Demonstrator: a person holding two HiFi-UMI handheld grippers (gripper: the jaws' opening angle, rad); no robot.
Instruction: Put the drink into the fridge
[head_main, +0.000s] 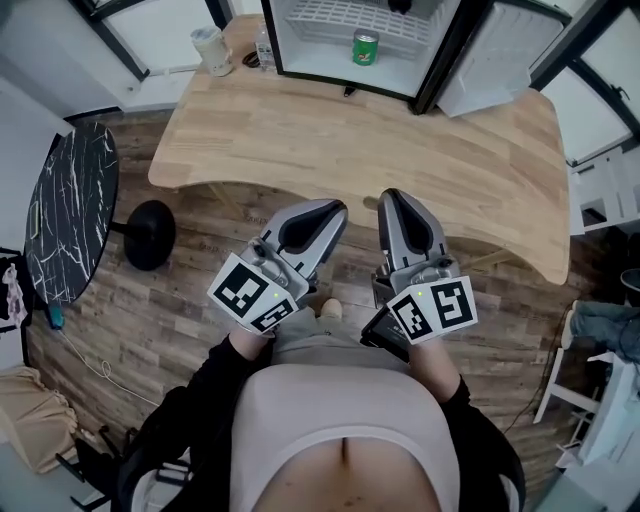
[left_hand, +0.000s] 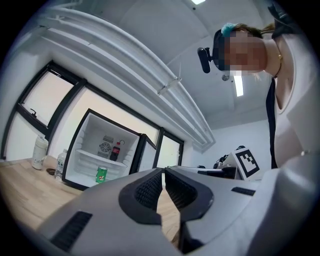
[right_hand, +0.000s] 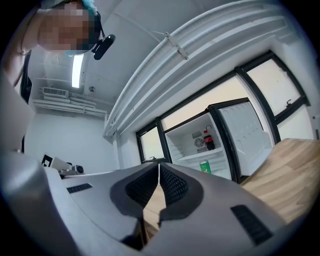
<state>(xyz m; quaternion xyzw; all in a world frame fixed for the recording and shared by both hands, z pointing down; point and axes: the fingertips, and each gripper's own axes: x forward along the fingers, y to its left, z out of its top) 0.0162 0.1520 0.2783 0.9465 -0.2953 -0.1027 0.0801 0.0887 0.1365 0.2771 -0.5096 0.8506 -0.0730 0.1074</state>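
Green can (head_main: 366, 47) in fridge (head_main: 320, 58), far beyond right gripper (head_main: 392, 197)

No word, brand or number can be read anywhere. The left cube (head_main: 250, 292), on the left hand-held gripper (head_main: 330, 212), and the right cube (head_main: 437, 308), on the right hand-held gripper (head_main: 398, 200), carry only black-and-white square patterns, with no letters or digits. In the fridge (head_main: 310, 60), the green can (head_main: 365, 47) on the floor has print too small to read. The dark bottle (left_hand: 115, 150) on the fridge shelf has a red label, equally illegible. At the far left corner of the counter (head_main: 350, 140), any print on the clear bottle (left_hand: 60, 164) and the white cup (head_main: 211, 50) cannot be made out.
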